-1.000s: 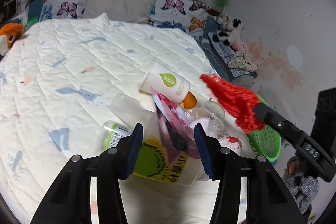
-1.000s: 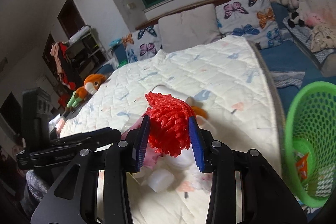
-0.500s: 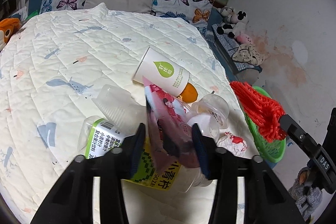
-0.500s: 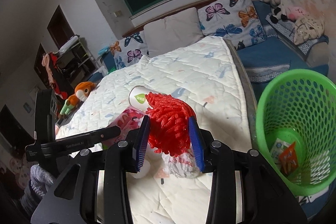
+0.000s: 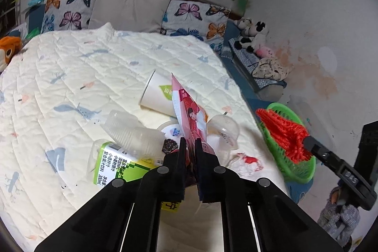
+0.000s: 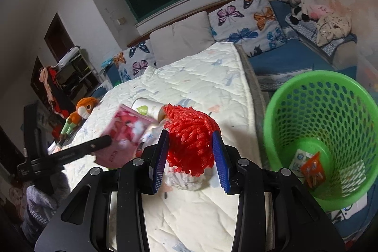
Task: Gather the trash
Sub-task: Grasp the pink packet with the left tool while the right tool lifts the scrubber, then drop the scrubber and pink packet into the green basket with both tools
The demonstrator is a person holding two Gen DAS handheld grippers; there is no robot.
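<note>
The left gripper's (image 5: 189, 145) jaws, spread a second ago, now pinch the pink snack wrapper (image 5: 191, 115) above the bed's litter, so it can follow the red mesh bundle (image 6: 189, 141) the right gripper (image 6: 190, 150) clamps beside the green basket (image 6: 278, 115).

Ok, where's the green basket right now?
The green basket stands on the floor off the bed's right edge, just right of the right tongs holding the red mesh.
</note>
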